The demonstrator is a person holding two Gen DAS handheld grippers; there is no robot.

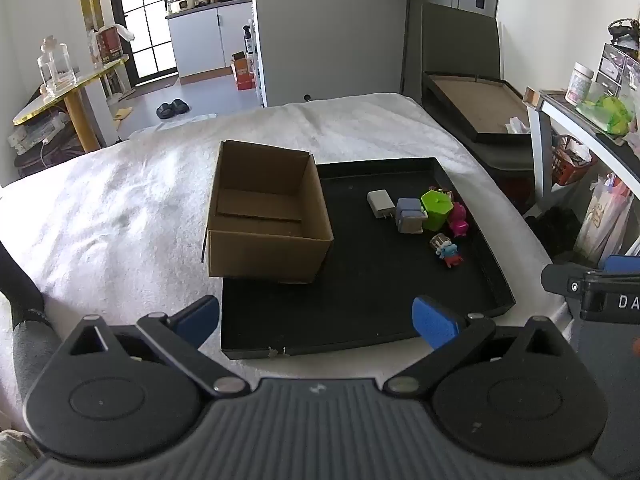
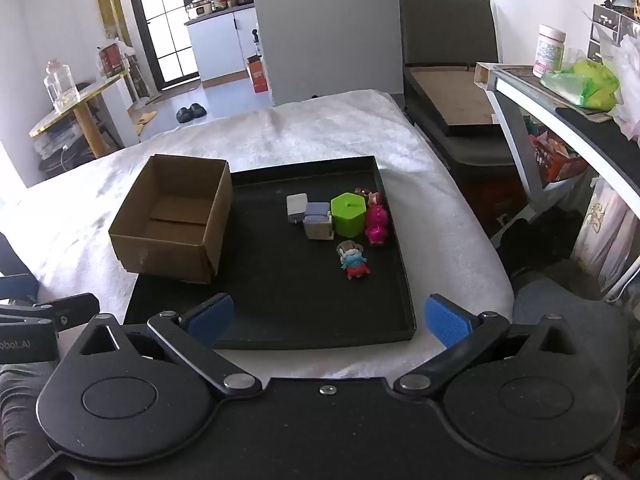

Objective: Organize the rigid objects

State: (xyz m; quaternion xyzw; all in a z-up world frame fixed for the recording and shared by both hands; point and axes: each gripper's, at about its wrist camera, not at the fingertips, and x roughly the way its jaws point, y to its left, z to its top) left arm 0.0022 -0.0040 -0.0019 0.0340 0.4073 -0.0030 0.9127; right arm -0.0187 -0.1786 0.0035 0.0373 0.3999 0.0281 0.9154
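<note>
Several small toys (image 2: 352,220) beside cardboard box (image 2: 172,220) on black tray (image 2: 280,300)

One cardboard box (image 2: 172,216), one black tray (image 2: 280,300), one green container (image 2: 348,214), three toy figures (image 2: 376,224), two chargers (image 2: 297,207)

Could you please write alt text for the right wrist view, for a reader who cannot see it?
The open, empty right gripper hovers at the near edge of a black tray on a white cloth. The tray holds an empty cardboard box on the left, and a green container, a white charger and small toy figures on the right.
</note>
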